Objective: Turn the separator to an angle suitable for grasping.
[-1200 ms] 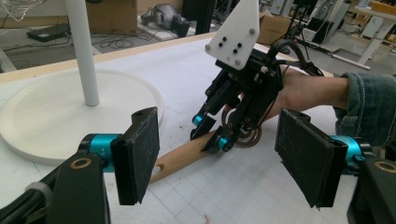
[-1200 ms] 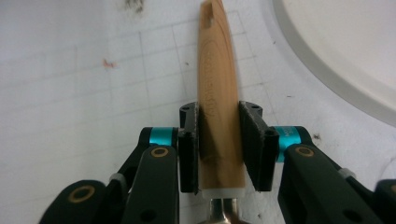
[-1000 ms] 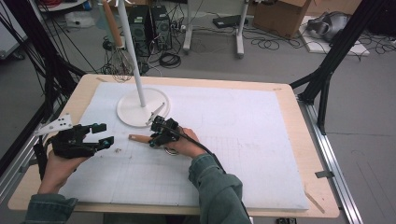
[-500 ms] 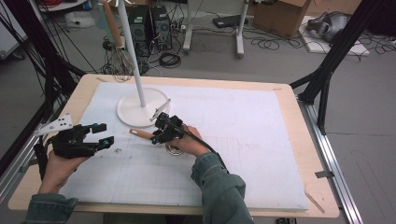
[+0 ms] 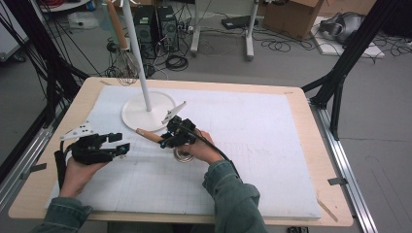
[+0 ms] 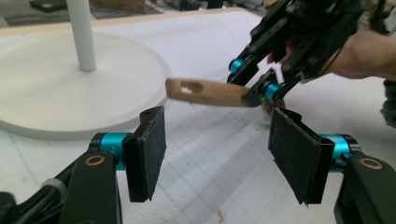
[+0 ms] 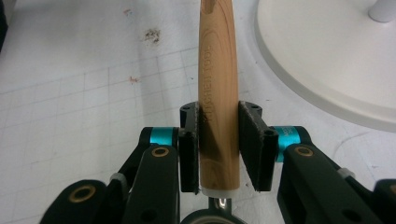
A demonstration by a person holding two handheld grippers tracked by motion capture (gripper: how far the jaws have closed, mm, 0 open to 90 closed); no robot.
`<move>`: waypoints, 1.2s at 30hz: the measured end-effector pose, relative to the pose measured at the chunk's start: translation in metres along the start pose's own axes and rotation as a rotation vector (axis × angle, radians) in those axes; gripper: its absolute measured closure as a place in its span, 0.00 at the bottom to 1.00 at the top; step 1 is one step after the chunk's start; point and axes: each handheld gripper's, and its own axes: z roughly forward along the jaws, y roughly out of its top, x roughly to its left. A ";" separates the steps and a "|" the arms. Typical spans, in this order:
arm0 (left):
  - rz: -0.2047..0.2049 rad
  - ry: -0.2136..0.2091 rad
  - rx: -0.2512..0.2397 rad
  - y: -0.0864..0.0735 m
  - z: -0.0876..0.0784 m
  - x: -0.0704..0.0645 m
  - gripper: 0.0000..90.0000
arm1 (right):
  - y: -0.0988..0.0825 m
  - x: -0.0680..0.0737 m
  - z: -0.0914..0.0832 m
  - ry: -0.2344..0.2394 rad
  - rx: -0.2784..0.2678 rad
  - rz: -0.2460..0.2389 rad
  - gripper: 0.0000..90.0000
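On the desk (image 5: 311, 160), beside the white stand base (image 5: 145, 111), the right gripper (image 7: 219, 144) is clamped on the wooden handle (image 7: 218, 93) of a utensil held just above the mat. The handle's long axis runs level, its free end pointing at the left gripper (image 6: 219, 154), whose jaws, wide apart and empty, have just been closing a little.

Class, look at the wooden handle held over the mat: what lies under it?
Under the wooden handle lies the gridded white mat. A metal part shows below the right hand, mostly covered.
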 end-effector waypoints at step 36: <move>-0.078 -0.237 -0.092 0.032 0.055 -0.034 0.74 | -0.013 0.026 -0.023 -0.010 -0.013 -0.092 0.76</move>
